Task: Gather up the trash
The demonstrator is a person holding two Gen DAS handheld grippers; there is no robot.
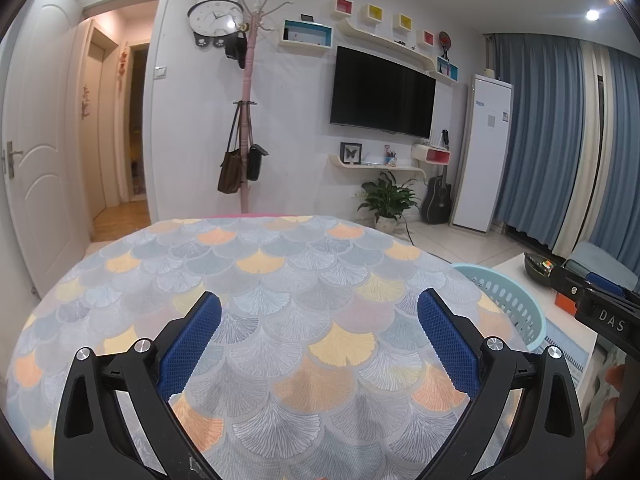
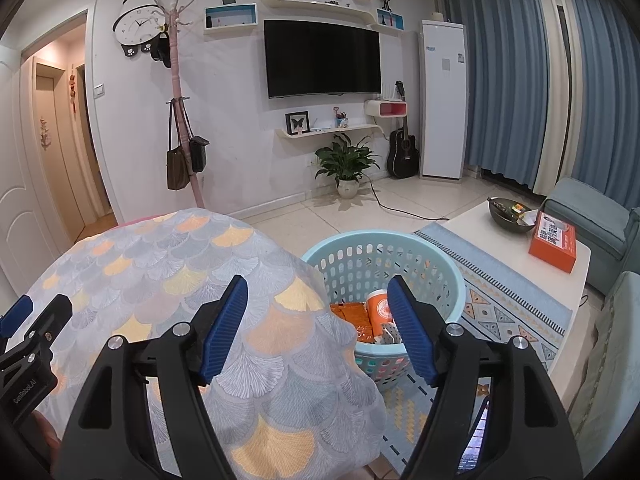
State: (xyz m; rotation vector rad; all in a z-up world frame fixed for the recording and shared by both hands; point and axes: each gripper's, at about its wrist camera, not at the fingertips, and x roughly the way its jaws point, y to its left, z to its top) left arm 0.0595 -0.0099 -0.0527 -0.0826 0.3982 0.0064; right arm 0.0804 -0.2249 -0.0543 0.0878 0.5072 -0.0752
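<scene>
A light blue perforated basket (image 2: 440,268) stands on the floor beside the table; it holds an orange-and-white cup (image 2: 377,308) and orange wrappers (image 2: 352,318). The basket's rim (image 1: 516,296) also shows at the right of the left wrist view. My right gripper (image 2: 318,320) hangs open over the table edge and the basket, nothing between its fingers. My left gripper (image 1: 320,330) is open above the table with the fan-patterned cloth (image 1: 280,272), holding nothing. No loose trash shows on the cloth.
A white coffee table (image 2: 508,248) at the right carries a dark bowl (image 2: 508,212) and an orange box (image 2: 554,246). A patterned rug (image 2: 500,308) lies under the basket. A blue-grey sofa (image 2: 592,216), a potted plant (image 2: 348,164), a coat stand (image 2: 180,92) and a guitar (image 2: 403,152) stand further off.
</scene>
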